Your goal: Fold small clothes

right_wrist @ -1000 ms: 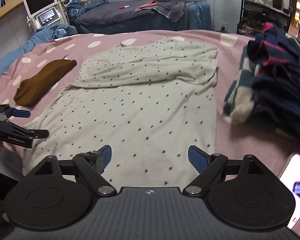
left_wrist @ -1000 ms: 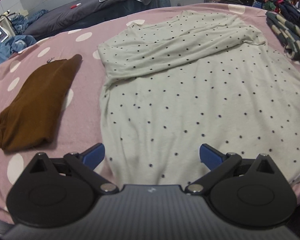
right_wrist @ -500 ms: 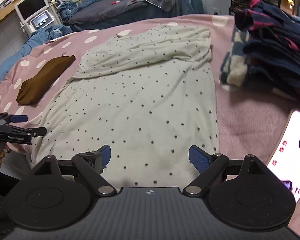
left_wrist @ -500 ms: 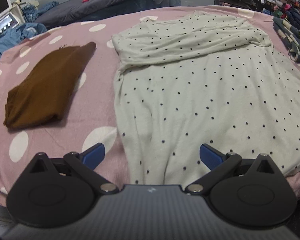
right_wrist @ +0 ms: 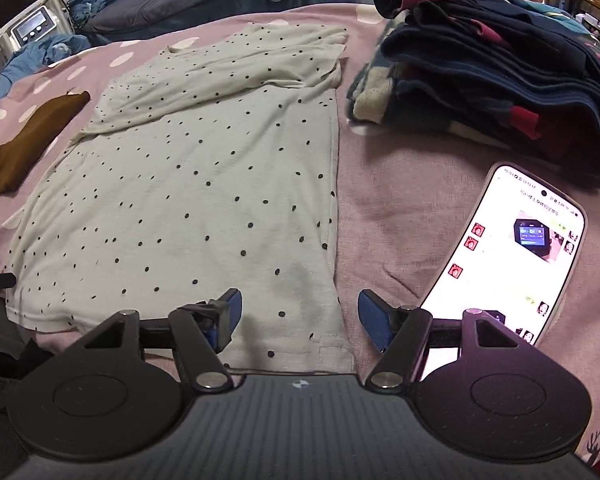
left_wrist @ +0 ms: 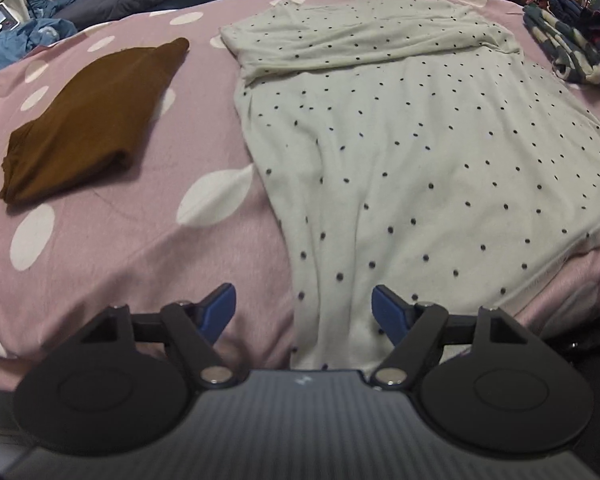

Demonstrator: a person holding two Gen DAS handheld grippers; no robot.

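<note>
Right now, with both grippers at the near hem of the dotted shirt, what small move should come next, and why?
Probably ease both down onto the hem corners. The left gripper, jaws closing, straddles the dotted shirt's left edge; the right gripper, open, straddles its right edge. Sleeves already look folded in, so the hem seems the next fold.

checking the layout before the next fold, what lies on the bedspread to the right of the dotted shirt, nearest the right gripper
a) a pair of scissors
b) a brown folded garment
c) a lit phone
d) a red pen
c: in the right wrist view a phone with its screen lit lies on the bedspread just right of the dotted shirt, close beside the right gripper.
</note>
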